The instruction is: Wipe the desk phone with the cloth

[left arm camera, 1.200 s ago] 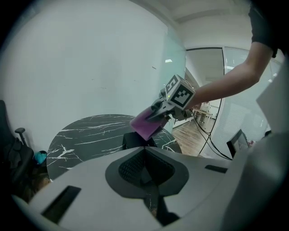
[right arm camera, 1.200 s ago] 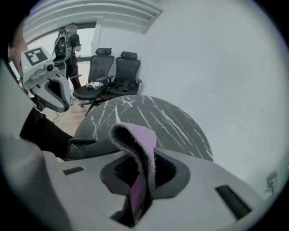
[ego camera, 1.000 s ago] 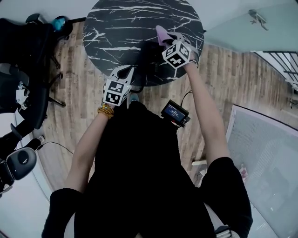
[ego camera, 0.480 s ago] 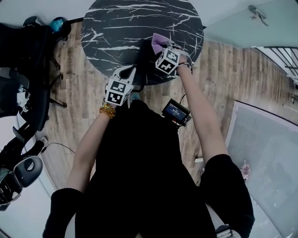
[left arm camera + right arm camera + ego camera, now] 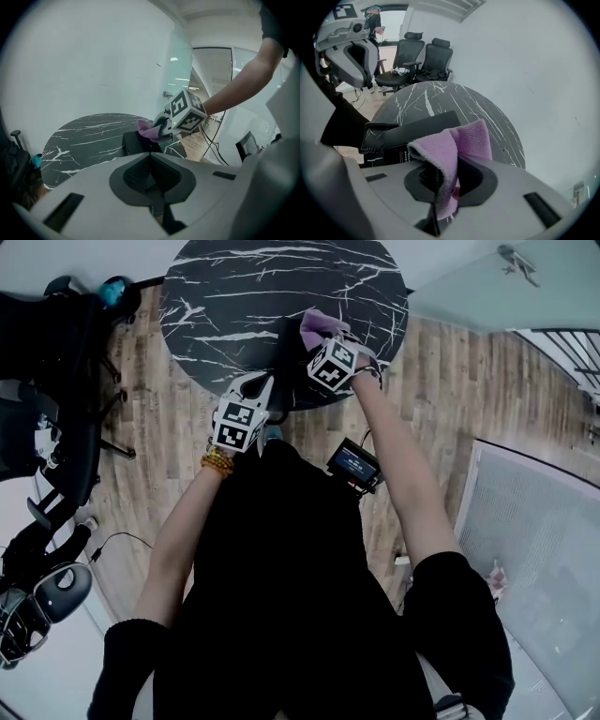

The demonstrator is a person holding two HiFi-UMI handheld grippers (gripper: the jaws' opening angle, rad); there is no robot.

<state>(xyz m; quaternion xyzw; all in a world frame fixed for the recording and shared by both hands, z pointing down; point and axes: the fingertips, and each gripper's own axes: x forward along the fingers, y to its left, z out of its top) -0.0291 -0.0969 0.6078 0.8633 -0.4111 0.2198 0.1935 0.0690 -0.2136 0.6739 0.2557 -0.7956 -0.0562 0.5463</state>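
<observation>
From the head view, the right gripper (image 5: pixel 324 341) reached over the near edge of the round marble table (image 5: pixel 234 287), a purple cloth (image 5: pixel 317 324) at its tip. The left gripper (image 5: pixel 251 386) hung nearer the person, at the table's edge.

In the left gripper view, its jaws were closed together with nothing between them. Ahead, the black desk phone (image 5: pixel 136 143) sat on the table, with the cloth at its top edge.

In the right gripper view, the jaws were clamped on the cloth, just beside the phone's coiled cord (image 5: pixel 375 126).

Lilac cloth (image 5: pixel 457 143), black phone (image 5: pixel 417 127), black table (image 5: pixel 246 298) — white veins
</observation>
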